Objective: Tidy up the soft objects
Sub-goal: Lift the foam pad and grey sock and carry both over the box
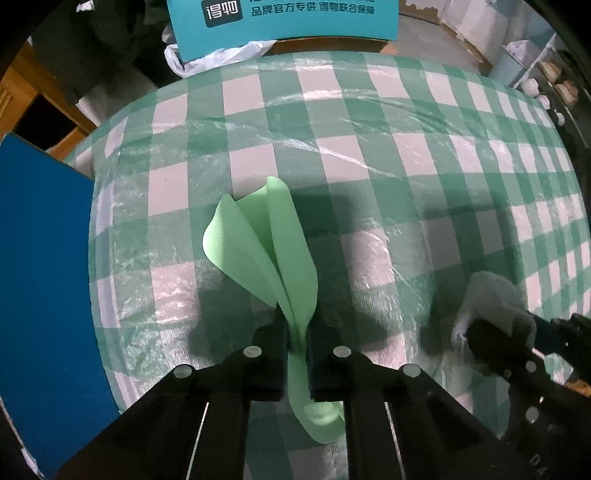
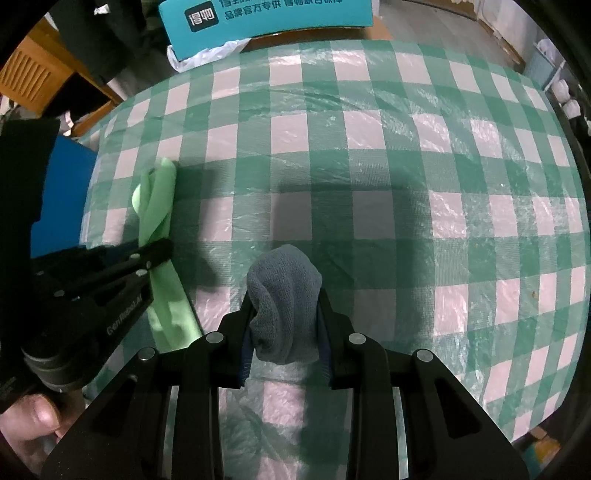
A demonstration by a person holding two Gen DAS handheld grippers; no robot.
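My left gripper (image 1: 297, 339) is shut on a light green cloth (image 1: 262, 243), which stands up folded above the checked tablecloth; it also shows in the right wrist view (image 2: 157, 206). My right gripper (image 2: 284, 317) is shut on a grey knitted cloth (image 2: 282, 291), held just above the table. In the left wrist view the grey cloth (image 1: 491, 295) and the right gripper (image 1: 498, 343) sit at the lower right. The left gripper (image 2: 162, 251) is to the left of the right one.
The table (image 2: 369, 166) has a green and white checked cloth under clear plastic. A blue box (image 1: 40, 258) lies at its left edge. A teal carton (image 1: 284, 26) stands at the far edge, with a white plastic bag (image 1: 207, 59) beside it. Shelves stand at the right.
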